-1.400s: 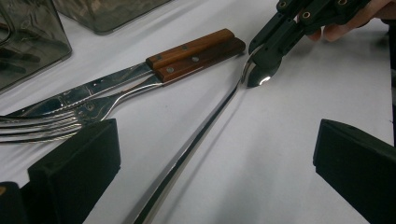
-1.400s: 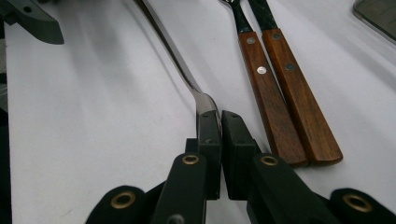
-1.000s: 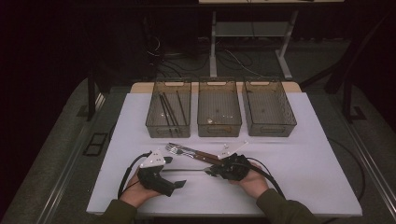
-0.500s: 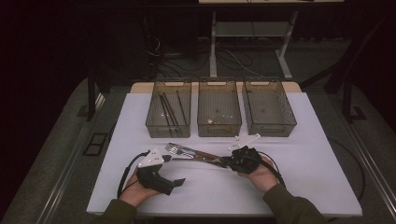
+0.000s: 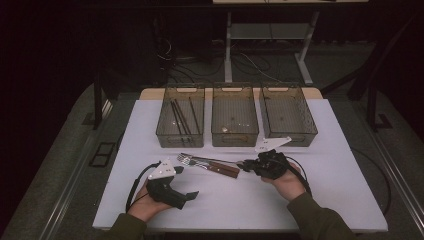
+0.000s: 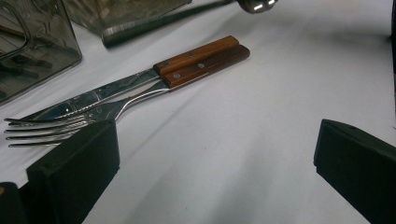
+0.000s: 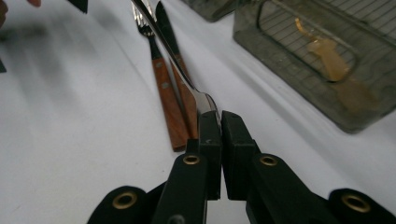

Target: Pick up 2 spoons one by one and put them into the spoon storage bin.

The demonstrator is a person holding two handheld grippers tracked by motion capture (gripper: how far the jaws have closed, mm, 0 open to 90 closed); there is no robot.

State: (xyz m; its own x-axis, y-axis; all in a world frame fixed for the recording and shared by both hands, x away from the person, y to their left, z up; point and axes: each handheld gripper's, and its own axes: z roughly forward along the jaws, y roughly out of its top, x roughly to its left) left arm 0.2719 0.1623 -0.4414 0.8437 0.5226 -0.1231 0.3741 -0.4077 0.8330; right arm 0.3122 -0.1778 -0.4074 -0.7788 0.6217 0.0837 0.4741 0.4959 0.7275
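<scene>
Dark room, white bench (image 5: 310,200), three smoky plastic bins along its far edge: the left bin (image 5: 165,131) has thin dark sticks in it, the middle bin (image 5: 235,136) something pale and amber, and the right bin (image 5: 305,127) stands beside them.

You are at the pick-up step of sorting the cutlery. Your right tongs (image 5: 243,164) are pressed together on a slim metal utensil (image 7: 176,59), pinching it at its broad shiny end. The rest of it runs away from you as a thin shaft, above the fork (image 6: 70,122) and the knife (image 6: 100,95) that lie side by side on the bench just in front of the bins, both with riveted wooden handles. From the left gripper view the held piece looks clear of the surface, with a dark ribbed grip at its free end. It is probably a spoon, though the pinched end is too hidden to be sure.

Your left tongs (image 5: 186,182) are spread wide and low over the bench, with the fork's tines just past one pad (image 6: 74,172).

Next, I judge, you carry the piece over a bin wall and let go. Keep the long shaft level so that it doesn't catch a rim or swing in so narrow a pinch.
</scene>
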